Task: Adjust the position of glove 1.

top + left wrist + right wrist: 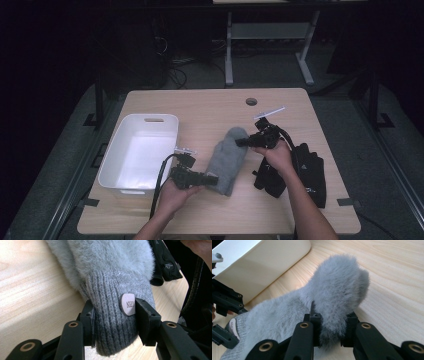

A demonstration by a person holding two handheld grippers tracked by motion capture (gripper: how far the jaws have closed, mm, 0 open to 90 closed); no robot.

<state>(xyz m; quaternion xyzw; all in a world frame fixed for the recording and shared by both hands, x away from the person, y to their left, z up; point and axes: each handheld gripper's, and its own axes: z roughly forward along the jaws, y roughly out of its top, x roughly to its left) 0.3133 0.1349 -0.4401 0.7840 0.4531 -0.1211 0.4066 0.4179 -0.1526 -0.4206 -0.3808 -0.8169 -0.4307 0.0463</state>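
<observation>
A grey fuzzy mitten (227, 160) lies on the wooden table (200, 107), with its ribbed cuff toward the person. My left gripper (212, 179) is shut on that cuff (110, 315); its pads press in from both sides beside a small pale label (128, 304). My right gripper (241, 142) is shut on the mitten's fluffy far end (337, 290), and fur bulges up between its two jaws. The mitten (287, 312) stretches between the two grippers.
A white plastic bin (116, 145) stands left of the mitten, and its wall (262, 267) is close to the right gripper's far side. Black gloves (300, 170) lie on the table to the right, under the right forearm. A round cable hole (251, 101) sits near the far edge.
</observation>
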